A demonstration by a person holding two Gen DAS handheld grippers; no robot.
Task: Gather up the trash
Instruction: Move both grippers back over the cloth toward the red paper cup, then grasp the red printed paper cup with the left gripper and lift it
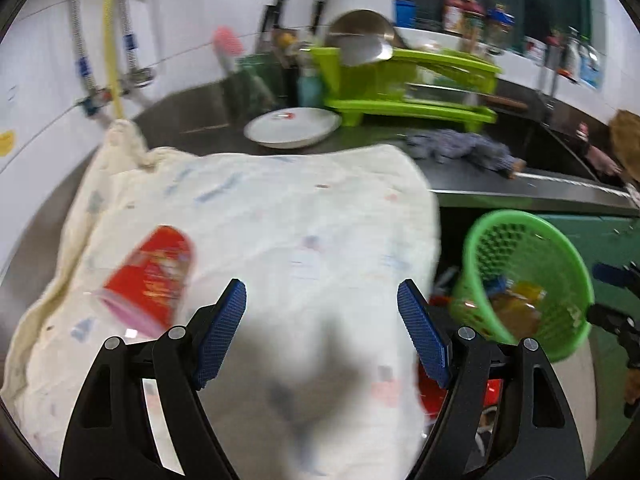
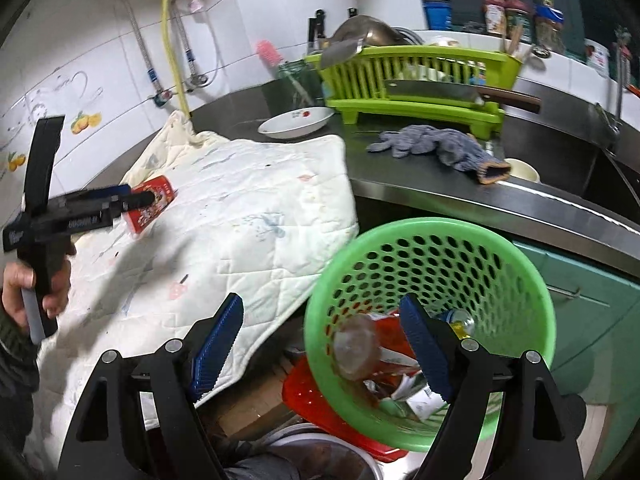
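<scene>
**One red cup left on the cloth, basket already part full**

I see the red paper cup (image 1: 150, 276) lying on its side on the white quilted cloth (image 1: 260, 220) that covers the left part of the steel counter (image 2: 440, 184). My left gripper (image 1: 322, 322) hovers over the cloth with its jaws apart and nothing between the blue pads (image 1: 222, 328); the cup sits just to the left of them, not touched. From the right wrist view the left gripper's tip overlaps the cup, so from there I cannot tell whether they meet.

My right gripper (image 2: 320, 344) also stands open and empty, above the green perforated basket (image 2: 516, 280), which is tilted with its mouth toward the camera, just off the counter's front edge. Inside it I can make out a clear, brownish plastic cup (image 2: 356, 346), a crushed can (image 2: 460, 320), and crumpled wrappers and paper scraps (image 2: 416, 396) at the bottom. Below the basket I see a red plastic tray (image 2: 308, 392); what it carries I cannot tell.

Farther back on the counter a white bowl (image 2: 296, 122) sits empty beside a lime-green dish rack (image 2: 416, 76), which holds a cleaver (image 2: 436, 90) along its front and a steel bowl (image 2: 368, 28) at the rear. A blue-grey glove (image 2: 436, 144) lies near the sink (image 2: 612, 184).
</scene>
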